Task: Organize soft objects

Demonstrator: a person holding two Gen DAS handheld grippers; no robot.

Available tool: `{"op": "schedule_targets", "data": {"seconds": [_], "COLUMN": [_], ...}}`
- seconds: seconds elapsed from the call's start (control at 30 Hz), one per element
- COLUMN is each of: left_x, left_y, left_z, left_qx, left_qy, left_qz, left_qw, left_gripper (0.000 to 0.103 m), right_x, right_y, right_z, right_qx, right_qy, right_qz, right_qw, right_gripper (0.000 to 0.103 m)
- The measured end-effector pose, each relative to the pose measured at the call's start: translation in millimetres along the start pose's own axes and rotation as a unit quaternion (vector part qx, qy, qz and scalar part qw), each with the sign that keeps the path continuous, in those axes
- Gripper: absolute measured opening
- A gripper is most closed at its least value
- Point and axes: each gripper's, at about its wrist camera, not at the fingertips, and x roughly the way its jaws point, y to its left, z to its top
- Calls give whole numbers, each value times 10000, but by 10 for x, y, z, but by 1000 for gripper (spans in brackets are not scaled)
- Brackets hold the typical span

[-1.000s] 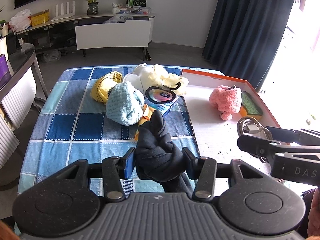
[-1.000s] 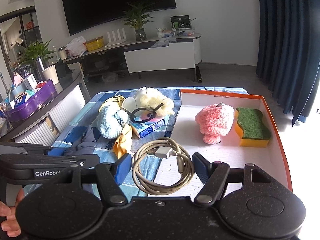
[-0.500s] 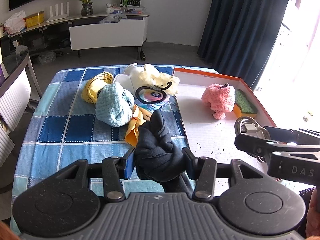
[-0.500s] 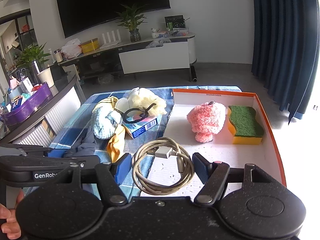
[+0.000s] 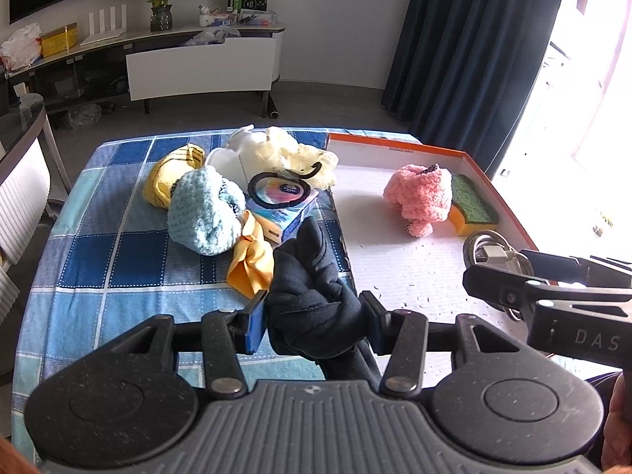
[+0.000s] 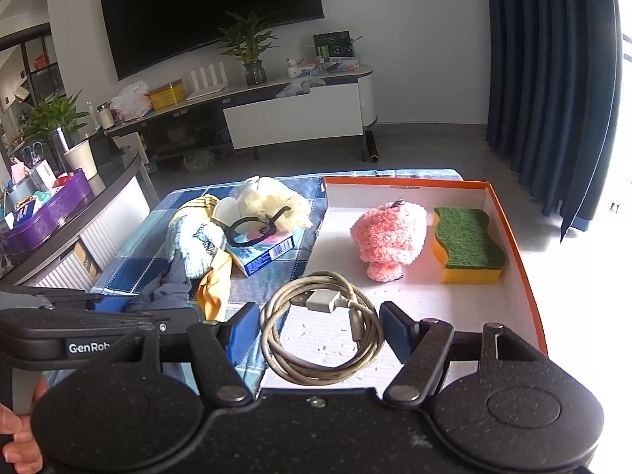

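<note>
Left tongs (image 5: 312,318) clamp the dark glove (image 5: 312,296); right tongs (image 6: 322,333) pinch the coiled cable (image 6: 322,331)

Home living room, wall television (image 6: 205,12), media console (image 6: 276,106), potted plant (image 6: 249,47), curtains (image 6: 553,79)

Background only: black TV (image 6: 205,8) on white wall, potted plant (image 6: 249,45) on long low console (image 6: 292,114) beneath it, next to white router (image 6: 207,79) and yellow box (image 6: 166,94). Dark blue curtain (image 6: 553,79) at right, grey floor. Purple tray (image 6: 51,213) of clutter plus paper cup (image 6: 82,158) on dark counter at left. Blue checked tablecloth (image 5: 98,260) over table.
</note>
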Motion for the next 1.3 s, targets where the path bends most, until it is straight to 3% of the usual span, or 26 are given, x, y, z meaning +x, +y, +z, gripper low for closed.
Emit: {"op": "schedule_targets", "data": {"seconds": [1.3], "left_x": [182], "left_y": [-390], "left_z": [74], "left_qx": [338], "left_qy": [107], "left_qz": [-227], "left_qw": [9991], "left_gripper": [50], "right_x": [-24], "right_y": [-337], "right_z": [-22], "right_qx": [316], "right_qy": [-18], "right_qz": [-252], "right_qw": [9992], "right_gripper": [81]}}
